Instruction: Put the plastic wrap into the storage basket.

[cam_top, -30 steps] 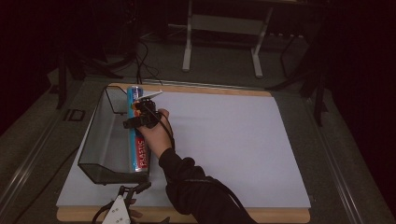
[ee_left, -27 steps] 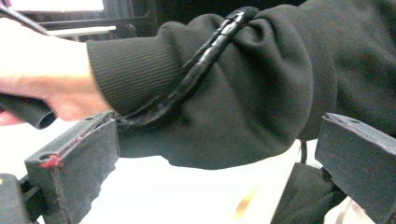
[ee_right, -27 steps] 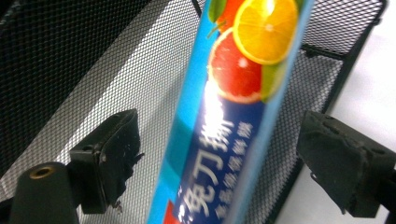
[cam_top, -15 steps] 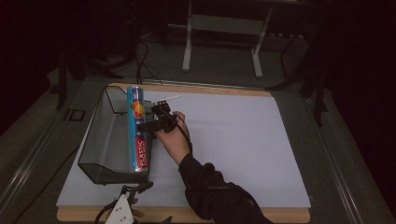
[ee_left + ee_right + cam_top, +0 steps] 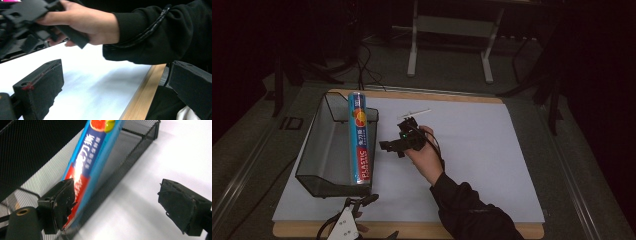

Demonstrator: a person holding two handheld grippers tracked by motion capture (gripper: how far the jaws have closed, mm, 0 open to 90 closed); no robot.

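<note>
Box: the blue plastic-wrap box (image 5: 359, 137) lies along the right wall of the mesh basket (image 5: 319, 150), at the left side of the tabletop (image 5: 472, 150); its far end sticks out over the rim.
Risk: I judge the box could slide off the rim if the basket is bumped.
Right gripper: the right gripper (image 5: 393, 145) hangs just beside the basket, jaws wide apart, holding nothing.
Hand: the right hand (image 5: 426, 152) reaches from the near edge, wrist turned left.
Left gripper: the left gripper (image 5: 346, 225) sits at the near edge, jaws apart, empty.

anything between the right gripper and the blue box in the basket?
Nothing visible. The right gripper is open over bare white mat beside the basket; the blue box rests along the basket's near rim, exposed on top.
</note>
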